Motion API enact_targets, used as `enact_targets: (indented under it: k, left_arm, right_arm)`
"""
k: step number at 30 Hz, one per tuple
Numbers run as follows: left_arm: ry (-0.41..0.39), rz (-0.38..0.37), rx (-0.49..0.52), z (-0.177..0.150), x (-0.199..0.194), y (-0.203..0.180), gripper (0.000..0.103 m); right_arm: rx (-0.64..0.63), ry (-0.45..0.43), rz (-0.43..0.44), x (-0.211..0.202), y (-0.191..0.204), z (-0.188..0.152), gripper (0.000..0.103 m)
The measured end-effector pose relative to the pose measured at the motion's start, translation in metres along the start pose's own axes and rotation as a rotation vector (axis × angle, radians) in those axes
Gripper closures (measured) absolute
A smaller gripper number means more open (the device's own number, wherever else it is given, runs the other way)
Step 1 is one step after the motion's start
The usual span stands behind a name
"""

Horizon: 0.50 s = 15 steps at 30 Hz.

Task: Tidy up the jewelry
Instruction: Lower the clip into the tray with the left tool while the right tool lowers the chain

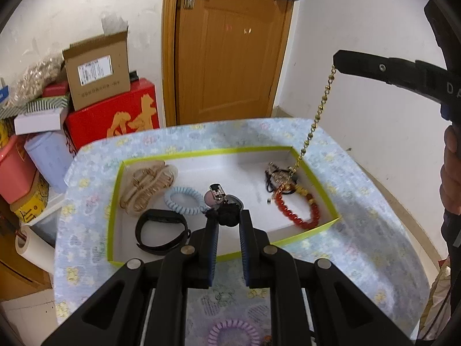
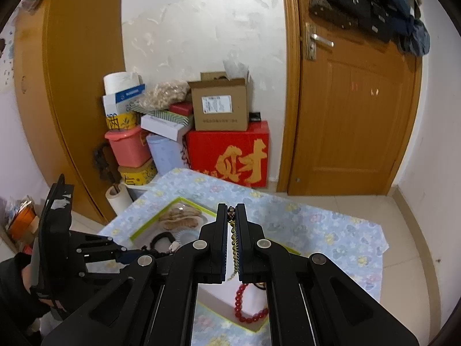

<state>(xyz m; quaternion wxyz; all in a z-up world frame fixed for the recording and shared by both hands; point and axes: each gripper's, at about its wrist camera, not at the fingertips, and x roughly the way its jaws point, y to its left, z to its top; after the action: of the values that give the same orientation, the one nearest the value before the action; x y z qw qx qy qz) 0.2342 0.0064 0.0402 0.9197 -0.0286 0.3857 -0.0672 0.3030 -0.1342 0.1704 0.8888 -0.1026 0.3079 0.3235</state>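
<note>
A white tray with a green rim sits on the flowered table. It holds a beige clip, a blue coil hair tie, a black band, a red bead bracelet and a dark tangled piece. My left gripper is shut on a black hair tie with a charm, over the tray's middle. My right gripper is shut on a gold bead chain. The chain hangs from high above down to the tray's right end; it also shows between the fingers in the right wrist view.
A purple coil hair tie lies on the table in front of the tray. Stacked boxes, a red carton and tubs stand on the left by a wooden door. The table's far and right edges drop to tiled floor.
</note>
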Motion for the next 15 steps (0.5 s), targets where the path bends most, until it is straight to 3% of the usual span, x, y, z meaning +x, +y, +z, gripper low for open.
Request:
enact_targets:
  k: [15]
  left_arm:
    - [0.081, -0.004, -0.007, -0.016, 0.048, 0.009, 0.088]
  right_arm:
    - [0.077, 0.178, 0.003, 0.094, -0.034, -0.039, 0.098]
